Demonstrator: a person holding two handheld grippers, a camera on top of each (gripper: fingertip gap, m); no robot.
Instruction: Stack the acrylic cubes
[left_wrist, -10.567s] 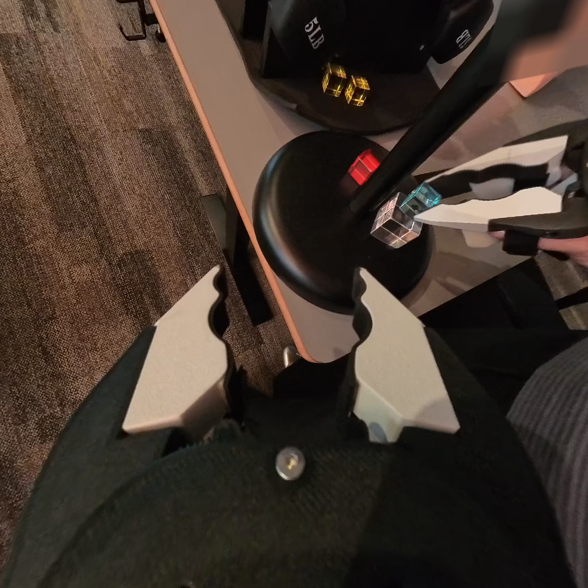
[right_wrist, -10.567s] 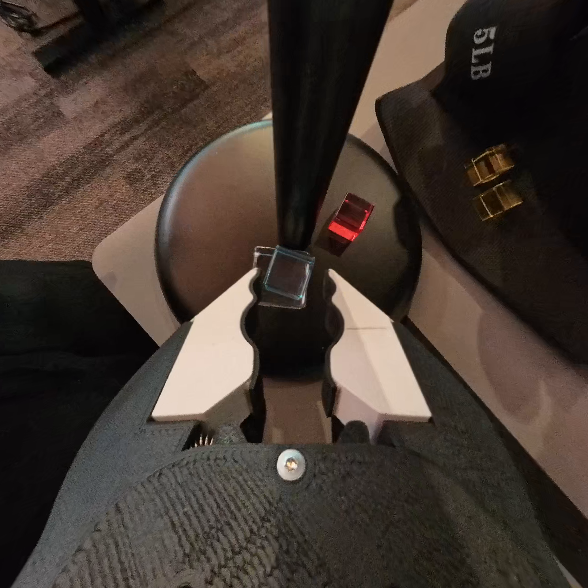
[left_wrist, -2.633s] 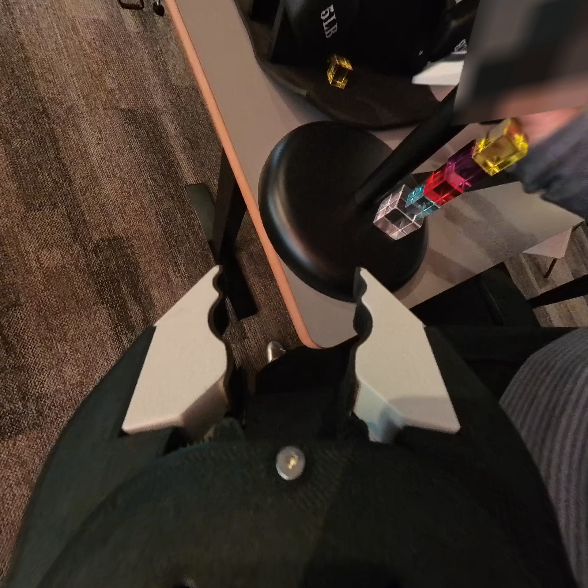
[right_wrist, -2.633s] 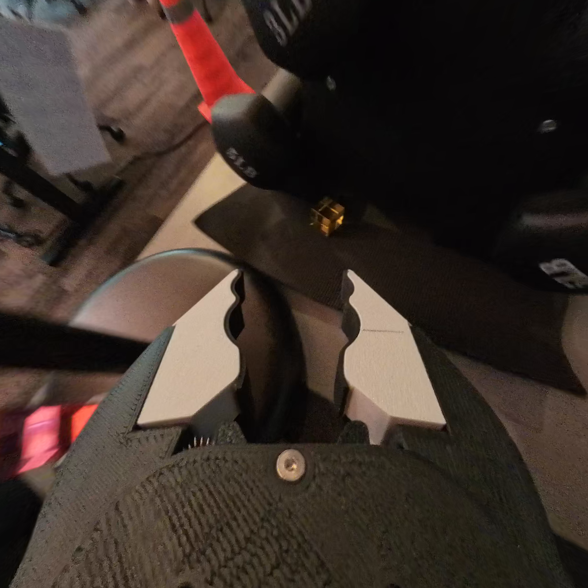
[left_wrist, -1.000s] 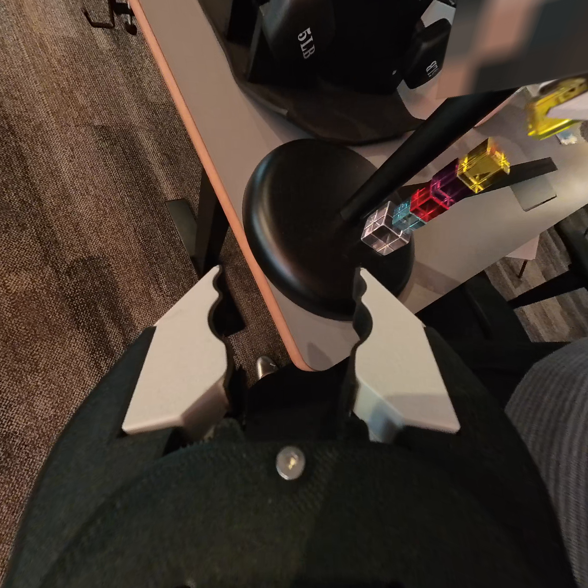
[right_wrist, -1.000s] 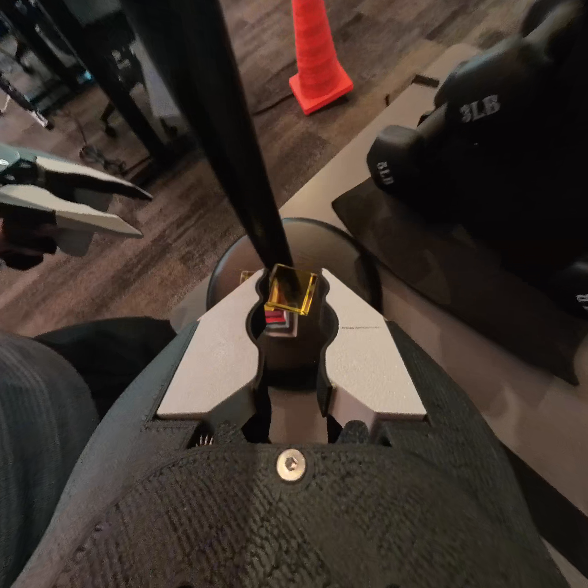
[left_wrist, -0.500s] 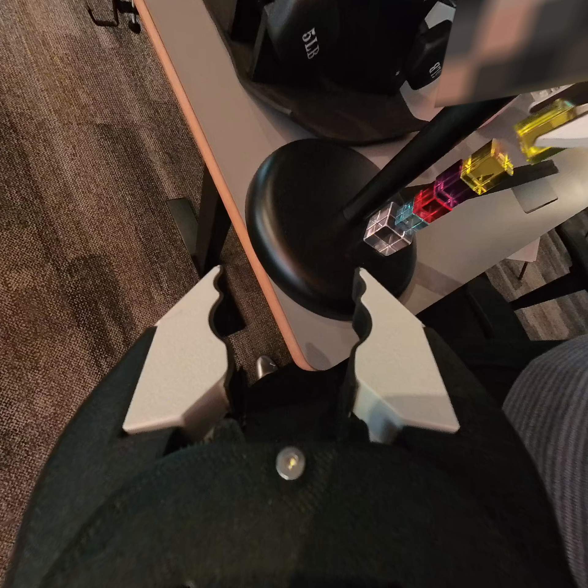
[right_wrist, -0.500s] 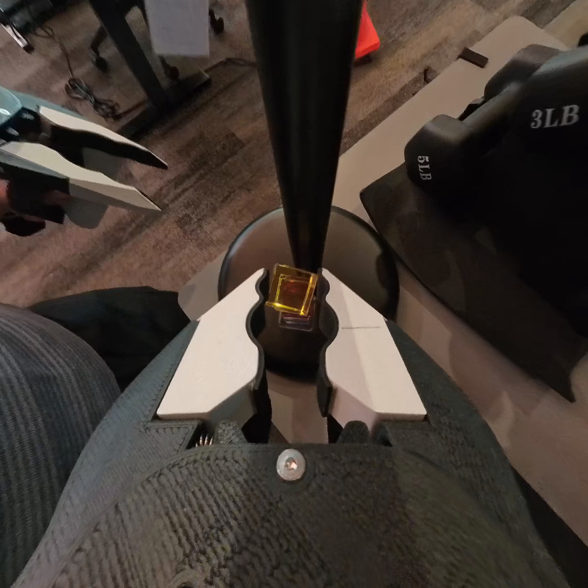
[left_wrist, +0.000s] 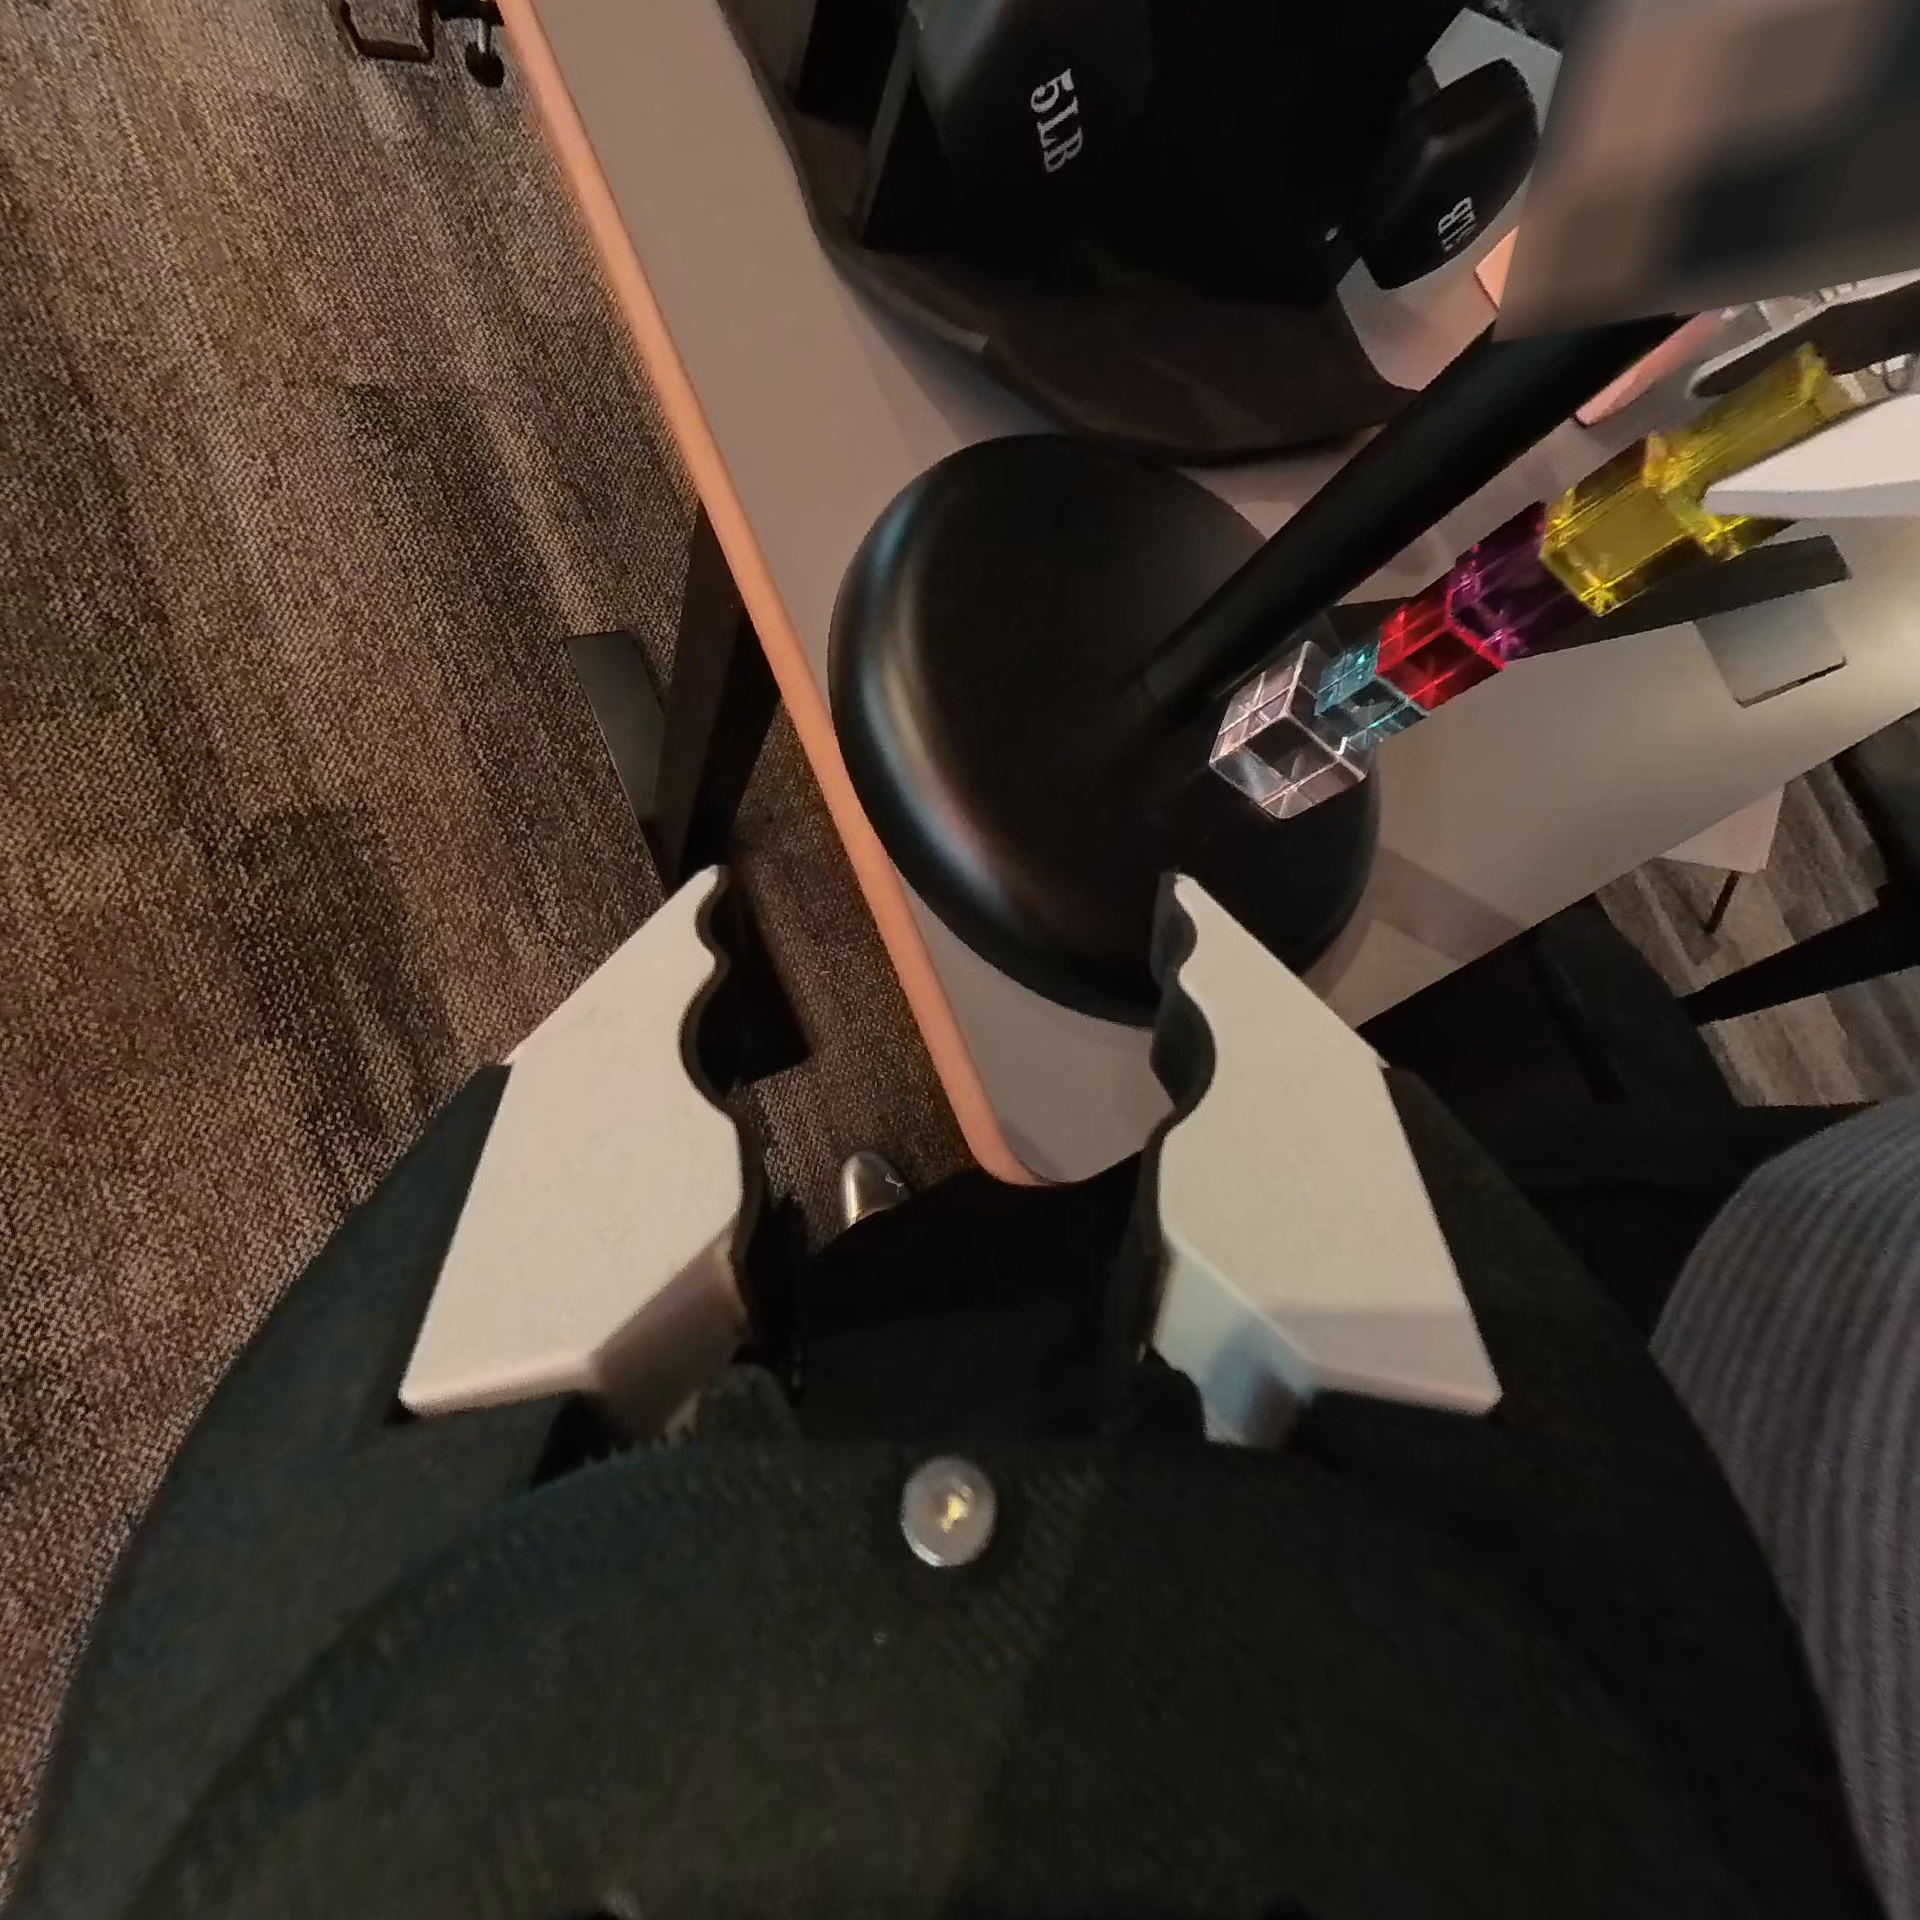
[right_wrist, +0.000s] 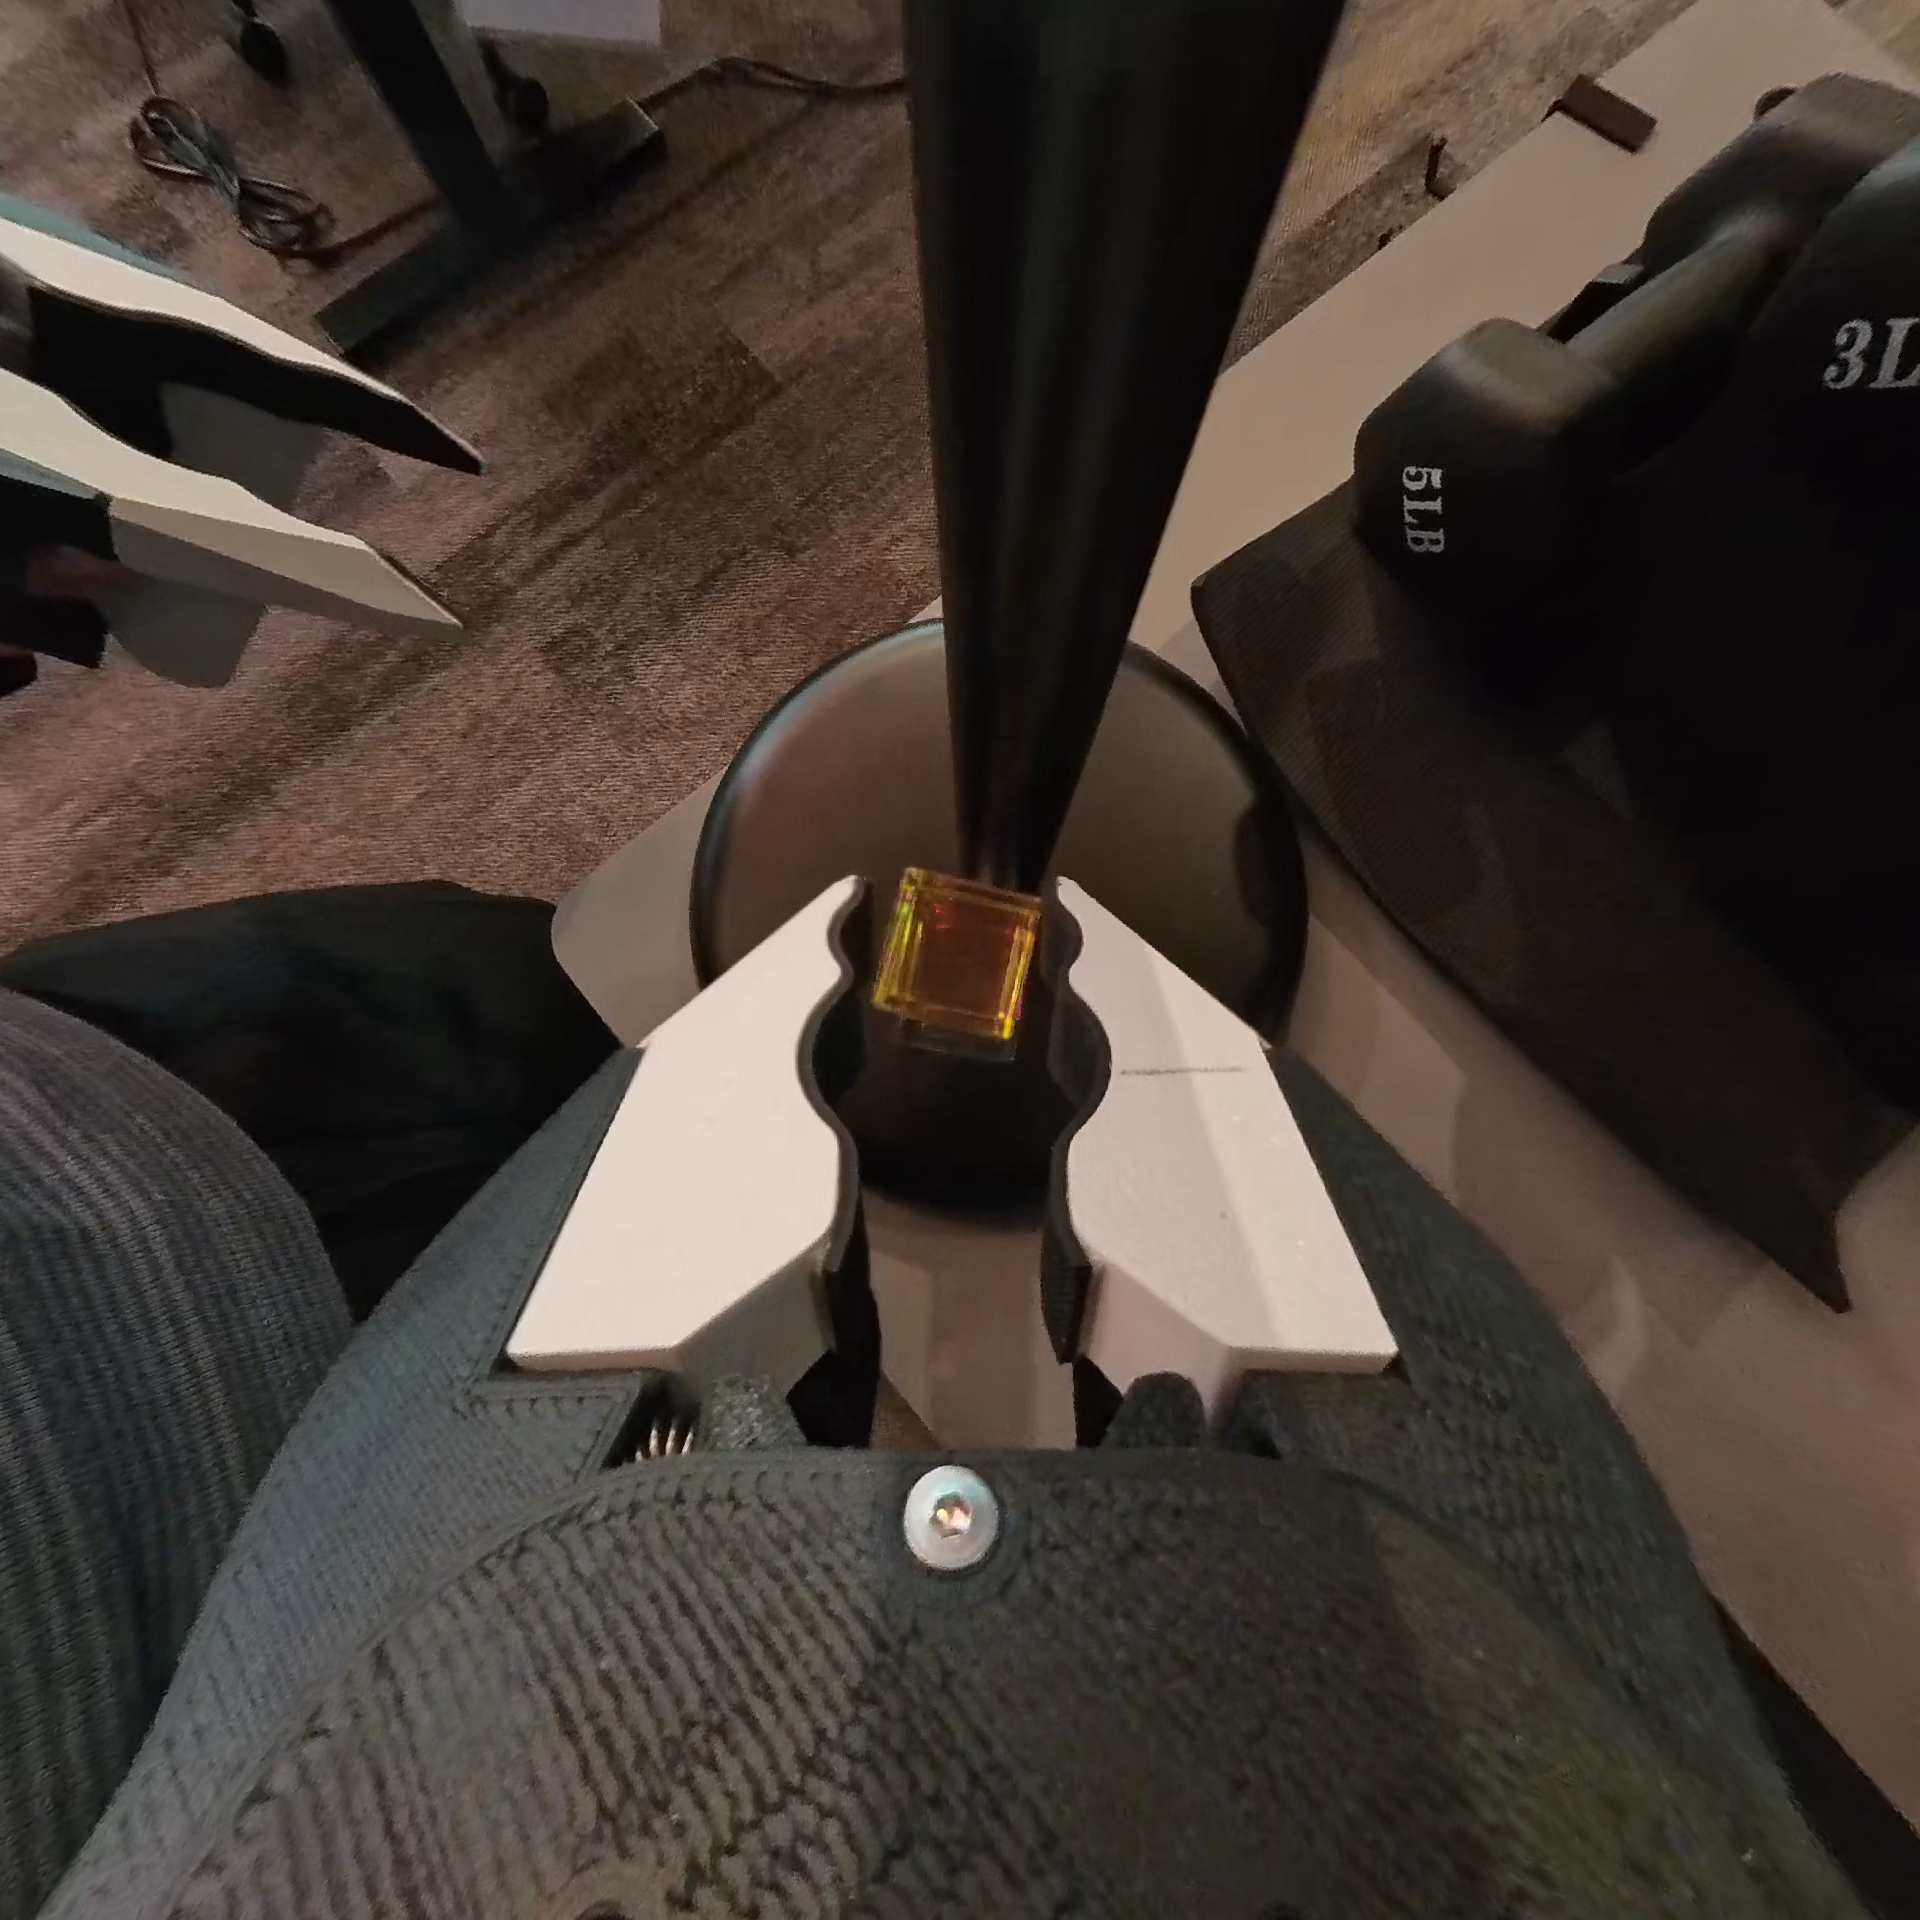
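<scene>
Yellow cube (right_wrist: 956, 961) apparently pinched in right hand-held gripper (right_wrist: 958, 914); left hand-held gripper (left_wrist: 945, 894) spread.

Mostly matt black gear, glossy see-through cubes, rough carpet.

I see the round stand base (left_wrist: 997, 727) in smooth black with a soft satin sheen, its pole (right_wrist: 1060, 416) the same. Against the pole, the stacked cubes look like glossy clear acrylic or glass: colourless cube (left_wrist: 1283, 748), blue (left_wrist: 1361, 691), red (left_wrist: 1429, 644), purple (left_wrist: 1512, 592), yellow (left_wrist: 1610, 535). My right gripper (right_wrist: 961, 961) clamps another glossy yellow cube (right_wrist: 956, 961) between matt, finely grained pale plastic fingers (right_wrist: 727, 1122); its black body is ribbed printed plastic with a shiny metal screw (right_wrist: 951, 1517). Behind the base, the dumbbells (left_wrist: 1060, 135) look matt and rubbery on a coarse dark mat (right_wrist: 1507, 883). The table (left_wrist: 748, 260) is smooth and matt; the carpet (left_wrist: 260, 623) is rough weave.
</scene>
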